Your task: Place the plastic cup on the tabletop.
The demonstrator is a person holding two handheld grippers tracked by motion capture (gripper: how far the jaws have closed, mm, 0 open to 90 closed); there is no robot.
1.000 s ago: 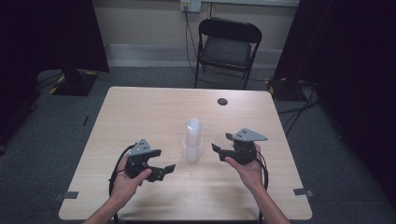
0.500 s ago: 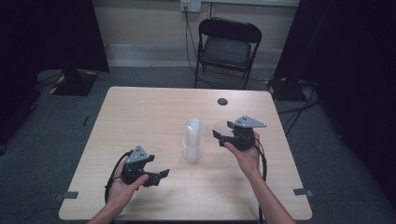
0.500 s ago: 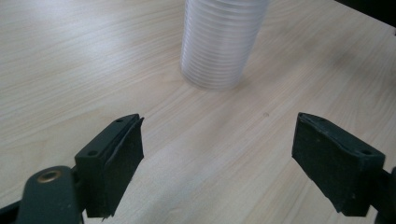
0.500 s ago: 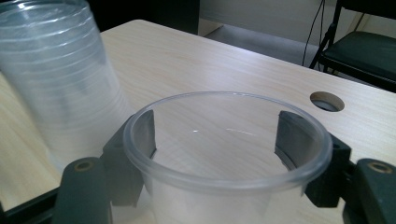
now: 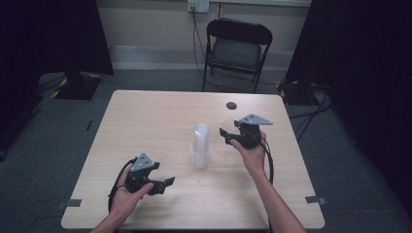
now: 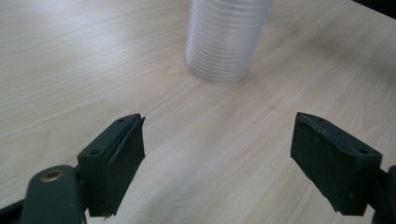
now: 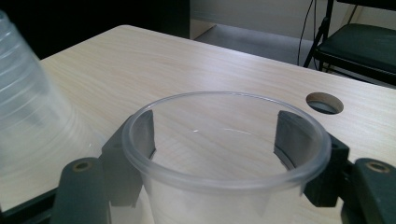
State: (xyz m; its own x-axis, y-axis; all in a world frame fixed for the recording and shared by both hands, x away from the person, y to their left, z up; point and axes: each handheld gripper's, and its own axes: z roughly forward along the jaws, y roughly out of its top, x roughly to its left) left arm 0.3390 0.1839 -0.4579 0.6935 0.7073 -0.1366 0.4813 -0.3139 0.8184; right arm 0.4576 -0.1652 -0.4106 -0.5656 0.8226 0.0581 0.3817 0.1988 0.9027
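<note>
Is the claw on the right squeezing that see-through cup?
Touching. In the right gripper view, the right gripper has both jaws pressed flat against the clear cup sides.

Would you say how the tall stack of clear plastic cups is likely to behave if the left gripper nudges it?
The stack of clear plastic cups is tall on a narrow base, so probably tips easily. Thin, see-through walls suggest it is light and would slide.

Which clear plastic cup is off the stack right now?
The single clear plastic cup held upright between the right gripper fingers; the other cups sit nested in the stack on the table.
</note>
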